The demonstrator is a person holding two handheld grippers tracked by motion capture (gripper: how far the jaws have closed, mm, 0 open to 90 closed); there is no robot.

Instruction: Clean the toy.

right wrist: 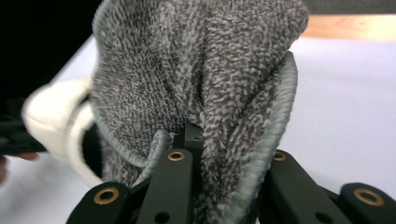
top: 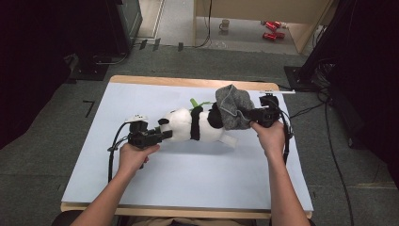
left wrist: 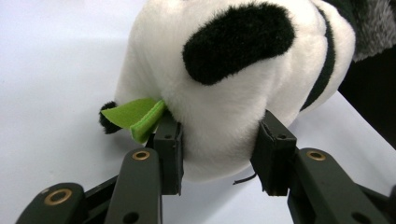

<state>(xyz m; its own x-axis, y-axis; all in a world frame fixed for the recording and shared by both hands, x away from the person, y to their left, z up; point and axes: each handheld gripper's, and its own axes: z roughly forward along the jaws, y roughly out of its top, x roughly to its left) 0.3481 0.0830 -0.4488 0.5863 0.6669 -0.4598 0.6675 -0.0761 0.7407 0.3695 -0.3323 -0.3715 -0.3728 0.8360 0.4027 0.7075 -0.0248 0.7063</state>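
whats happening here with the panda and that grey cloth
A person at a table works with a hand-held gripper in each hand. The left hand-held gripper is clamped on the white body of a plush panda lying on its side on the white table cover. The right hand-held gripper is shut on a grey towel, holding it against the far end of the toy, so the towel drapes over that end. It looks like the panda is being wiped or covered.

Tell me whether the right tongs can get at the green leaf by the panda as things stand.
Probably not. The right tongs are shut on the grey towel, and the panda's body lies between them and the green leaf.
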